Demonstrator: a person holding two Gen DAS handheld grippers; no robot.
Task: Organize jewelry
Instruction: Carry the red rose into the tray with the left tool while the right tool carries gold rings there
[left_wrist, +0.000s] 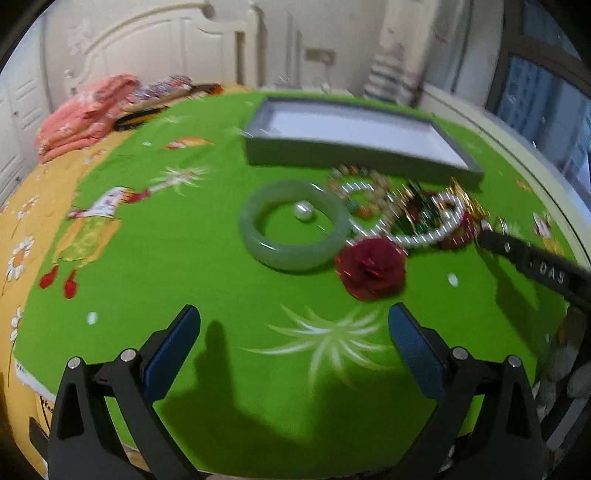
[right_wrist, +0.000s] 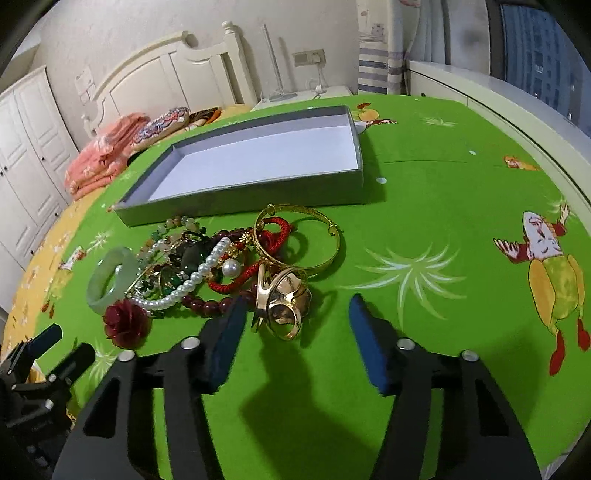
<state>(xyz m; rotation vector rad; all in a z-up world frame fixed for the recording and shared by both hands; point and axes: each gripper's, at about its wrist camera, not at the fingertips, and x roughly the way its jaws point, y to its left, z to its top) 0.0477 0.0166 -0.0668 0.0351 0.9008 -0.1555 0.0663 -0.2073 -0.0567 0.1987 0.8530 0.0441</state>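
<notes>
The gold ring cluster (right_wrist: 282, 306), rigid, slick and light, lies on the bed's green cover (right_wrist: 424, 206) before the empty gray tray (right_wrist: 243, 195), between the half-open, empty right gripper (right_wrist: 295, 317); grip its band; left gripper (left_wrist: 293, 325) wide, empty.

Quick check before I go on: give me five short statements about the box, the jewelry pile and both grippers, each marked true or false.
1. The shallow grey cardboard box already holds jewelry. False: only its white floor shows.
2. The pale green jade bangle lies flat on the green printed bedspread with a loose white pearl inside its ring. True.
3. The right gripper is clamped on the gold bangle. False: its pads touch nothing; the bangle lies farther off.
4. The dark red fabric rose sits at the near edge of the pile. True.
5. The left gripper holds the rose. False: its jaws are open and empty.
</notes>
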